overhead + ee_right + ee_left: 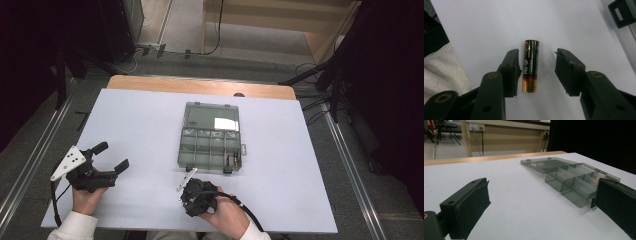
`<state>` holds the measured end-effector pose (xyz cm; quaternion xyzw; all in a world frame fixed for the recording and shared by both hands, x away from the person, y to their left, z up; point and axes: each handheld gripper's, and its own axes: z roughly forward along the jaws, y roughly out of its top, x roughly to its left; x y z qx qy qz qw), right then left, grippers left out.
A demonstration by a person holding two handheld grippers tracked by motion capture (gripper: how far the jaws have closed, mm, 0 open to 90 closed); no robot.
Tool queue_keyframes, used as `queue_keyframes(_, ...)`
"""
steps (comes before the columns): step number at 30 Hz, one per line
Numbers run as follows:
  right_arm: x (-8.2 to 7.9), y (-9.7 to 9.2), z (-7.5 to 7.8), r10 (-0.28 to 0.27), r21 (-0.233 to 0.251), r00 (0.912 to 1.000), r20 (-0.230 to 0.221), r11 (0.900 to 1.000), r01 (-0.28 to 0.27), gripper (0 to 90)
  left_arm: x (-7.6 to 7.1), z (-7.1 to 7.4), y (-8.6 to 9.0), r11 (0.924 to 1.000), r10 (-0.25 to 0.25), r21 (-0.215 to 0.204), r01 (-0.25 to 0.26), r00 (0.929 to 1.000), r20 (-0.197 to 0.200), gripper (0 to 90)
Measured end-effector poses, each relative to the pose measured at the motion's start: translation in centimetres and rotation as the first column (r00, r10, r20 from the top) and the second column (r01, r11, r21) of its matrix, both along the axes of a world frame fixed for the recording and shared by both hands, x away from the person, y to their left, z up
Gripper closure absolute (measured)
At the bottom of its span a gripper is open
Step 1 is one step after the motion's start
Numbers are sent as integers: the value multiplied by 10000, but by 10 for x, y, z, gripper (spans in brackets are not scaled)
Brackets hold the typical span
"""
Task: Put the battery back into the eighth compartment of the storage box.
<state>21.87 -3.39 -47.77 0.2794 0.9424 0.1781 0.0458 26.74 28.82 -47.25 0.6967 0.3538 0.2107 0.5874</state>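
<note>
Battery (531,66): lies flat on the white table (140,130), just short of the organizer box (212,137).
Axis: long axis runs along the jaws.
Right gripper (537,68): straddles it, spread, left pad touching, right pad apart.
Left gripper (111,156): spread, empty, farther away.

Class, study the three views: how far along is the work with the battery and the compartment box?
Done: the compartment box lies open on the table, lid folded back. In hand: the right gripper straddles the battery lying on the table, one pad beside it, the other apart, so no grip yet. The left gripper waits open, apart from the box. Left: probably closing on the battery, lifting it and placing it in a compartment.
</note>
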Motion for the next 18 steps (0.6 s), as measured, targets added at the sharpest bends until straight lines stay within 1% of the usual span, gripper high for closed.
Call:
queue_keyframes(2,-2,2,1,138,-91,9999,37,9999,-138,586,0,0,0,10000,2,-19,-2,10000,2,0)
queue_keyframes(3,-3,3,1,117,-153,9999,7,9998,-117,597,0,0,0,10000,2,-6,-2,10000,13,0)
queue_keyframes(6,-2,4,0,-7,-281,9999,-109,9996,4,615,0,0,0,10000,5,-13,-5,10000,14,0)
queue_keyframes(8,-2,4,-1,-111,-317,9997,-229,9994,104,653,0,0,0,10000,3,-10,-3,10000,15,0)
queue_keyframes(10,-1,3,-1,-219,-389,9993,-293,9990,208,670,0,0,0,10000,6,-6,-6,10000,16,0)
queue_keyframes(11,-1,3,-1,-244,-351,9992,-324,9991,232,691,0,0,1,10000,5,0,-5,10000,9,0)
queue_keyframes(14,0,2,-1,-79,-277,9987,-504,9996,65,760,0,0,0,10000,-8,6,8,10000,17,0)
queue_keyframes(18,2,0,-1,-67,-217,9979,-651,9997,53,774,0,0,0,10000,-8,38,8,10000,21,0)
